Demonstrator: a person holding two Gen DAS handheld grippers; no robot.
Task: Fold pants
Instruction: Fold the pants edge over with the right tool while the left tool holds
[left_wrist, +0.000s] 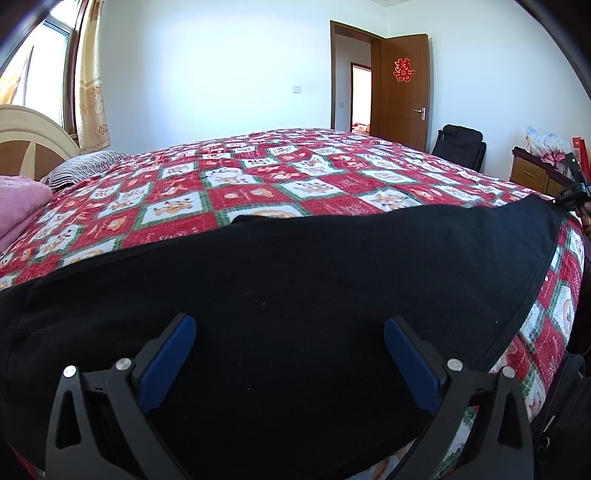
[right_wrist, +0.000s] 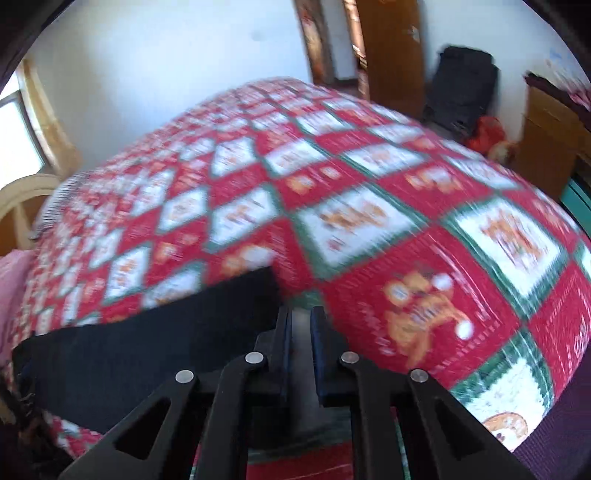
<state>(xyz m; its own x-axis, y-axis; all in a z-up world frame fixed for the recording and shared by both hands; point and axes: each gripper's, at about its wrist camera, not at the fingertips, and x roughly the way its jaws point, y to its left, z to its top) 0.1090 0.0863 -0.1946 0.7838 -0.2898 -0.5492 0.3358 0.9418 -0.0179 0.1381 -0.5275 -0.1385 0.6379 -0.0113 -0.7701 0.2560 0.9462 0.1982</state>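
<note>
Black pants (left_wrist: 295, 288) lie flat along the bed's near edge; right gripper (right_wrist: 300, 325), jaws nearly shut beside their 3 o'clock corner, may miss the cloth, while left gripper (left_wrist: 290, 354) hovers wide open, empty.

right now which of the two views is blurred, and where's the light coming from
Right wrist view: motion-smeared throughout, the red patchwork quilt streaked, though the right gripper itself is fairly crisp. Left wrist view: sharp, daylight from the window at upper left, the black pants so dark that folds barely show; fisheye bends the bed's edges in both.
</note>
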